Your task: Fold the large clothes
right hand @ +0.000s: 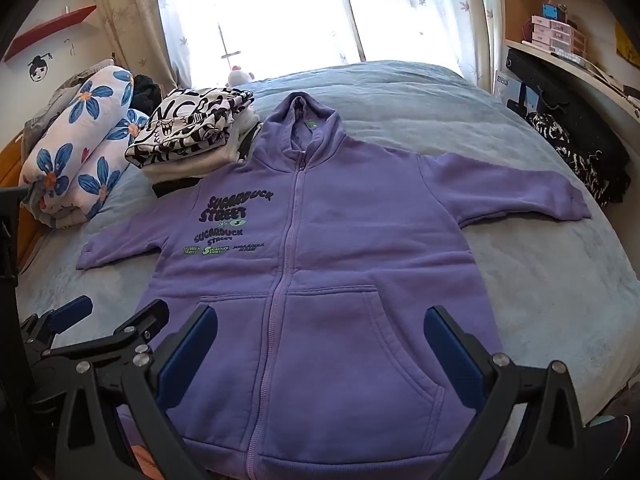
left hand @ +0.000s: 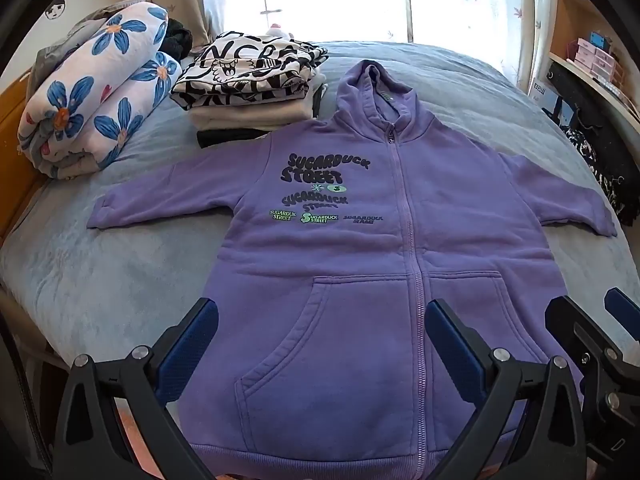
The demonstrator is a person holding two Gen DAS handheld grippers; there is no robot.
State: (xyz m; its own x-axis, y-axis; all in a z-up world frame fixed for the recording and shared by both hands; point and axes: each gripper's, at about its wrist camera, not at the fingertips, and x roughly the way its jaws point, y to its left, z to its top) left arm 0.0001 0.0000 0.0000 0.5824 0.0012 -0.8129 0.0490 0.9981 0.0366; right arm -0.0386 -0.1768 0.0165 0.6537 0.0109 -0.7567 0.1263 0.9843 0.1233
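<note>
a purple zip hoodie (left hand: 360, 264) is being shown lying flat, front up, on a blue-grey bed (left hand: 120, 272), hood at the far end, hem at the near edge, both sleeves spread out to left and right. the left gripper (left hand: 320, 340) and the right gripper (right hand: 320, 344) are being held above the near half of the hoodie, fingers wide apart, nothing clamped between them. a stack of folded clothes (left hand: 248, 88) is sitting just beside the far left shoulder, with a rolled floral quilt (left hand: 96, 88) further left. a likely risk is being judged: thick fleece may be pinched in only 1 layer, so the fold is dragged crooked, or the left sleeve is swept against the stack.
</note>
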